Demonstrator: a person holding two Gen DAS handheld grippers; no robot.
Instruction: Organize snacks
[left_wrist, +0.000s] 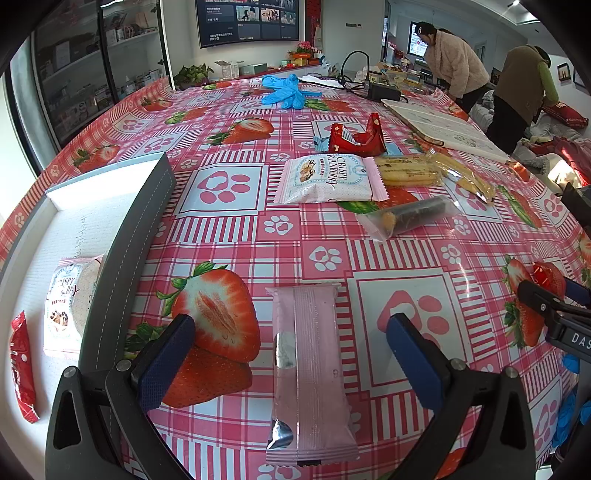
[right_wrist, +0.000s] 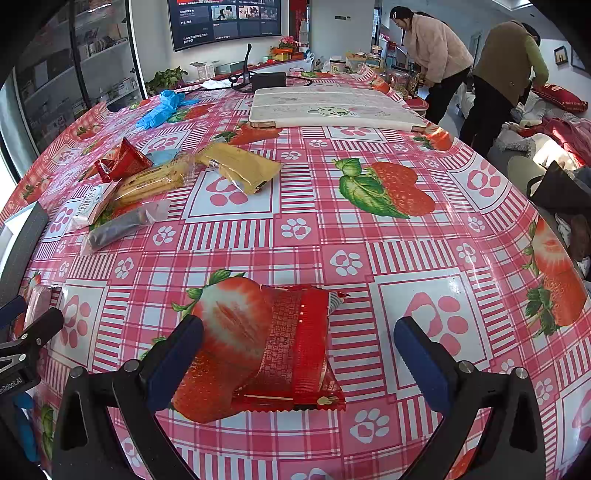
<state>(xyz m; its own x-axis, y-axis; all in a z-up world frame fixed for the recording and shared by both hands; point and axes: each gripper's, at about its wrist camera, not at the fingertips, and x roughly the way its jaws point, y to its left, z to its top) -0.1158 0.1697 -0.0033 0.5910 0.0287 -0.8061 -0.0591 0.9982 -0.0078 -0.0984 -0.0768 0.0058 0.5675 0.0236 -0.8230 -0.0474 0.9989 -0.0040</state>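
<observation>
Lying flat: pink snack packet (left_wrist: 310, 373), glossy, seam up
Left gripper (left_wrist: 291, 354): spread, straddling packet
Right gripper (right_wrist: 299, 354): spread, straddling red snack packet (right_wrist: 295, 350)

Pink snack packet (left_wrist: 310, 373) between parted jaws

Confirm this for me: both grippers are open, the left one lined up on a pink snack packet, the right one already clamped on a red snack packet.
Not quite. The right gripper is not clamped: the right wrist view shows its jaws spread wide, with the red snack packet lying flat on the tablecloth between them, untouched. The rest stands: the left gripper is open and lined up on the pink snack packet.
</observation>
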